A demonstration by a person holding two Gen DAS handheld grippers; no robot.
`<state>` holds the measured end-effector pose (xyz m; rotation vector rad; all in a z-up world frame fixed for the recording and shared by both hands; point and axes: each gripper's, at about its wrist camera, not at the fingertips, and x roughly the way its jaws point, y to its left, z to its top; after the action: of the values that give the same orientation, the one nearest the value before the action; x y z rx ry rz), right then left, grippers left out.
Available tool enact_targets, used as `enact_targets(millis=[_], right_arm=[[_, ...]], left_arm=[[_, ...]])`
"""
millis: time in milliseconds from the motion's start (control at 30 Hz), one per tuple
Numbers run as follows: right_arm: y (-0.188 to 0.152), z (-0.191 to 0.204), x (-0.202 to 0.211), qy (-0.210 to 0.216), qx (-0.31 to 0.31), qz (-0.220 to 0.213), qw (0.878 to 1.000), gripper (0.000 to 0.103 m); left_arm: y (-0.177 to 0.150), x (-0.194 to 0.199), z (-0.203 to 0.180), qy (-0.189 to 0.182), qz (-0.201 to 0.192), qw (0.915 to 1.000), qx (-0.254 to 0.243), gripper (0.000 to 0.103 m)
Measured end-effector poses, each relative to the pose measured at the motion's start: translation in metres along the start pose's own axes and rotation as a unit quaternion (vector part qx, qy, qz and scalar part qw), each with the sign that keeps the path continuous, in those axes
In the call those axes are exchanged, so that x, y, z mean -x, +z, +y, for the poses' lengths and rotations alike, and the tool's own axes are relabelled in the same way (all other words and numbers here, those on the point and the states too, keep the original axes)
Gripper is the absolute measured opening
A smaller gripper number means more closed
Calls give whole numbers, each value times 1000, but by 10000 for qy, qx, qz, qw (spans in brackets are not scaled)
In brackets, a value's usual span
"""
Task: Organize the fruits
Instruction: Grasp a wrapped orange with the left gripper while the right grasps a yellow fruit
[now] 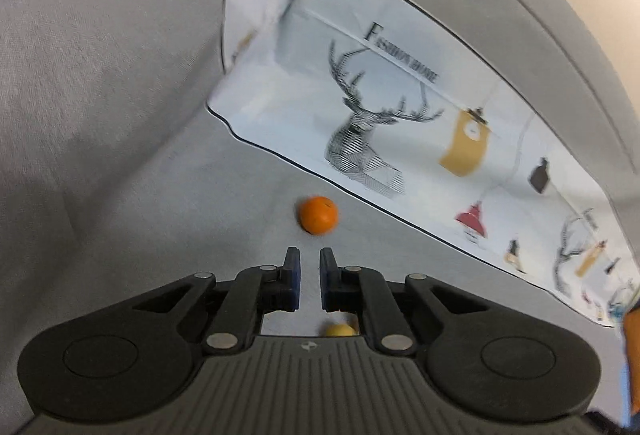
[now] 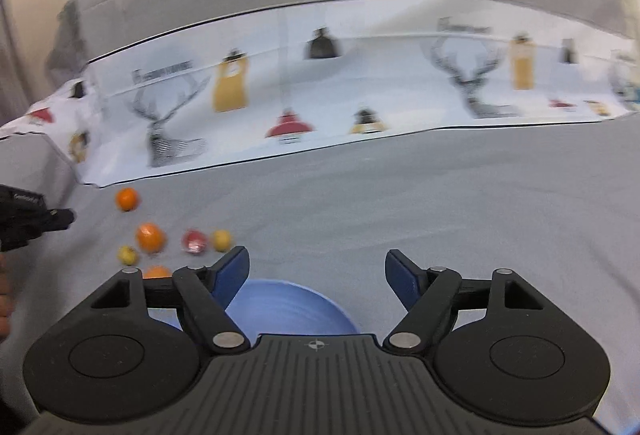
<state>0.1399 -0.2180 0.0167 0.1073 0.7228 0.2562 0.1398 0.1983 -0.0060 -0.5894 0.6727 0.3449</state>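
Observation:
In the left wrist view an orange [image 1: 318, 215] lies on the grey sofa seat just ahead of my left gripper [image 1: 310, 261], whose jaws are nearly closed with a narrow gap and hold nothing. A yellow fruit [image 1: 340, 330] shows under the gripper. In the right wrist view my right gripper [image 2: 316, 267] is wide open and empty above a blue bowl [image 2: 288, 309]. To its left lie several fruits: the far orange [image 2: 127, 199], a nearer orange [image 2: 150, 237], a red fruit [image 2: 195, 241], two yellow fruits [image 2: 221, 239] [image 2: 128, 255] and another orange [image 2: 157, 271].
A white printed cloth [image 1: 400, 115] with deer and bottle pictures covers the sofa back, and it also shows in the right wrist view [image 2: 320, 95]. A grey cushion [image 1: 100, 95] rises on the left. The left gripper's body [image 2: 28, 219] shows at the right view's left edge.

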Motion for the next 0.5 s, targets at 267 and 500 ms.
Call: enact_targets(millis=[267,500], right_arm=[[34,29,-90,687,-135,311,9971,34],[41,50,-152,1010,-209,1002,9896,38]], left_arm=[[-16,-37,-18,-345,684,9959,-477,14],[-18,-58,-23,-625,803,9934,-525,39]])
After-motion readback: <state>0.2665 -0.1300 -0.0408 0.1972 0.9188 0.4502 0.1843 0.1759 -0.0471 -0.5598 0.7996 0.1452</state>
